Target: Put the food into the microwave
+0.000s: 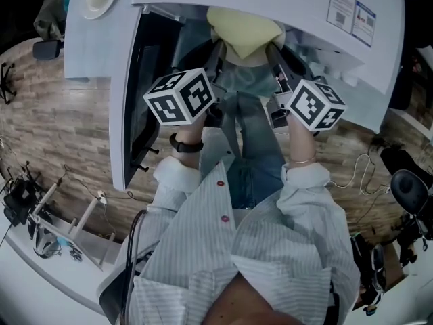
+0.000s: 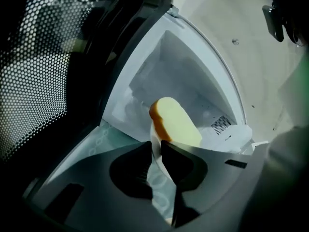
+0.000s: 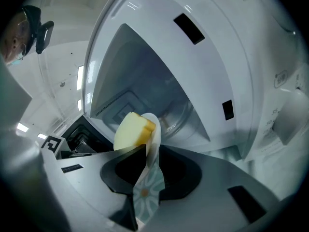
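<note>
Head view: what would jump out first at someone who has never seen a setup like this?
The black-and-white left cube and right cube above the wrists catch the eye first. Next is the pale yellow bread on a plate, held before the open microwave at the top of the picture. The left claw and right claw each clamp the plate's rim.

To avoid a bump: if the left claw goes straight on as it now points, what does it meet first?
Likely the inner wall of the open white microwave oven, though depth is unclear. The left claw carries a white patterned plate with a yellow bread slice ahead of it.
</note>
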The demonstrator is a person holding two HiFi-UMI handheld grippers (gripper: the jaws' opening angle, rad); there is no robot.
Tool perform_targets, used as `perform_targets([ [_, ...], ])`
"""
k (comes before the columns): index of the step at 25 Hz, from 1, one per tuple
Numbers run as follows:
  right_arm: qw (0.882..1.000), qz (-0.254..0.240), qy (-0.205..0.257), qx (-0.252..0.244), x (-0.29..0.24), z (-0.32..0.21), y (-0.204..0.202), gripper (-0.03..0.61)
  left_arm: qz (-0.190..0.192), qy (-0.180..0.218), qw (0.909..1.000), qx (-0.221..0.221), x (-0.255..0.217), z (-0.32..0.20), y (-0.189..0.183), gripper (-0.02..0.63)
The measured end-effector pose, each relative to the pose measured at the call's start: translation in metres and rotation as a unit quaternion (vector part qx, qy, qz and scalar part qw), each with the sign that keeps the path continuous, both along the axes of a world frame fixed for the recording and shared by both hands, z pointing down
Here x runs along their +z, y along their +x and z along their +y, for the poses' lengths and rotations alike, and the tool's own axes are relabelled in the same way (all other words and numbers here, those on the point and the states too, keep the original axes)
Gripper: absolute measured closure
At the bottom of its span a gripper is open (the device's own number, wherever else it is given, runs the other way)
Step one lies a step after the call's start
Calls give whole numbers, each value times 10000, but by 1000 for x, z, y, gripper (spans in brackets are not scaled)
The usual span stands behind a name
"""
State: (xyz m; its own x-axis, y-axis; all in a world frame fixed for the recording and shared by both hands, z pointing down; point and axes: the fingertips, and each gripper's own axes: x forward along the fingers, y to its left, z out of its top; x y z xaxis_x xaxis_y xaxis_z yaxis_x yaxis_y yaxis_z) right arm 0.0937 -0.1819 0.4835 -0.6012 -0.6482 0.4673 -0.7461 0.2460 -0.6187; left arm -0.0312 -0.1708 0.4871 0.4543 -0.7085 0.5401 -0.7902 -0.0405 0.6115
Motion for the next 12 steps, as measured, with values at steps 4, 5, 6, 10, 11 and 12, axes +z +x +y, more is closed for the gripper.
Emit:
perform_targets([
  [4,9999,93,33,66,4,-5,-2,491,-28,8,10000,-20,3,-8,-2,555],
  [5,9999,127,46,76,5,-7,-3,489,-43,13,10000,-17,4,-9,-3,555],
  [6,9998,167,64,89,6,-8,-3,489,-52,22,10000,-16,5,-11,-3,555],
  [10,9990,379,166,176,7,-16,-2,485,-72,45,9999,-60,6,-19,-2,555],
  [11,9987,423,184,197,7,-18,-2,483,-92,57,9999,-68,6,-21,-2,555],
  [12,9985,459,199,218,7,-20,-2,482,-115,73,9999,-70,6,-23,-3,555],
])
